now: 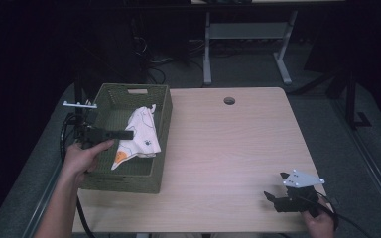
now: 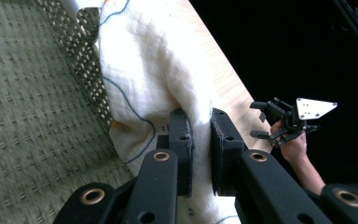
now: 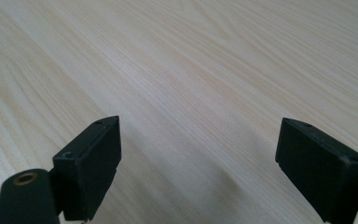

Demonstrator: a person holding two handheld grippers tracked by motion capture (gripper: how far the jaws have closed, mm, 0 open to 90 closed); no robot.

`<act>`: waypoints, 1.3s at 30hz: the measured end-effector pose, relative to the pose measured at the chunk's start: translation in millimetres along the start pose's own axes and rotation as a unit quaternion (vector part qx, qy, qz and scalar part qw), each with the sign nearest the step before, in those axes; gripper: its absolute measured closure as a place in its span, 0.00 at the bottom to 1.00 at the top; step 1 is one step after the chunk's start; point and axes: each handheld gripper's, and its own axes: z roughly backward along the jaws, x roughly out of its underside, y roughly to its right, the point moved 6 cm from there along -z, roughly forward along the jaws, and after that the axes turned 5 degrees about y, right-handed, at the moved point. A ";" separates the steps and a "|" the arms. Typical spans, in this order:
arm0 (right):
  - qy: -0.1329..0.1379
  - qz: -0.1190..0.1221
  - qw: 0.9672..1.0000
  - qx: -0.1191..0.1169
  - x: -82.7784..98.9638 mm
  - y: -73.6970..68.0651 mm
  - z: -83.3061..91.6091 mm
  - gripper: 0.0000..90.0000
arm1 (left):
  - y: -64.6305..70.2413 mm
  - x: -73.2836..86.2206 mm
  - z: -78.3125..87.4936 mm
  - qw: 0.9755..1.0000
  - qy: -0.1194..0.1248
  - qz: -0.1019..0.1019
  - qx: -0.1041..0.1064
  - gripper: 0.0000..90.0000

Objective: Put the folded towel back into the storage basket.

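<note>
**Thin pinch on soft cloth, basket wall close by**

Left gripper [image 2: 199, 149]: jaws clamped on a narrow fold of the white cloth [image 2: 154, 65], pads nearly meeting through the fabric. Right gripper [image 3: 198, 168]: jaws spread wide, nothing between them, hovering low over bare table [image 3: 205, 56] near the front right corner, well apart from the basket [image 1: 161, 106].

Likely trouble, judged from here: only a small pleat held, so possible slip if lifted fast or if the hanging bulk drags. Cloth draped against the inner right wall and touching it; possible snag on the perforated weave, or a light basket tipping or sliding with the pull, since nothing braces it. Right gripper too far off to help quickly.

Cloth: soft, loosely woven, gauze-like, crumpled into limp folds; thin blue line print, a small dark paw mark and an orange patch at the lower end. Lying inside the basket, toward its right side.

Basket: olive green, rectangular, woven texture, flat ribbed floor, cut-out handle slot in the far wall. Left hand [image 1: 82, 158] beside its left rim.

Table: pale wood grain, smooth, round cable hole near the far edge.
</note>
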 end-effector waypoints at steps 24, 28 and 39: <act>0.003 -0.008 1.000 0.004 2.3 5.8 0.8 0.15 | -39.8 3.7 -20.6 0.974 -0.146 -0.093 -0.143 0.92; 0.005 -0.015 1.000 0.004 2.4 6.3 2.0 0.15 | -50.8 9.8 -33.0 0.962 -0.187 -0.108 -0.168 0.91; 0.007 -0.016 1.000 0.005 3.7 8.1 2.9 0.15 | -74.2 18.1 -53.7 0.916 -0.261 -0.177 -0.248 0.88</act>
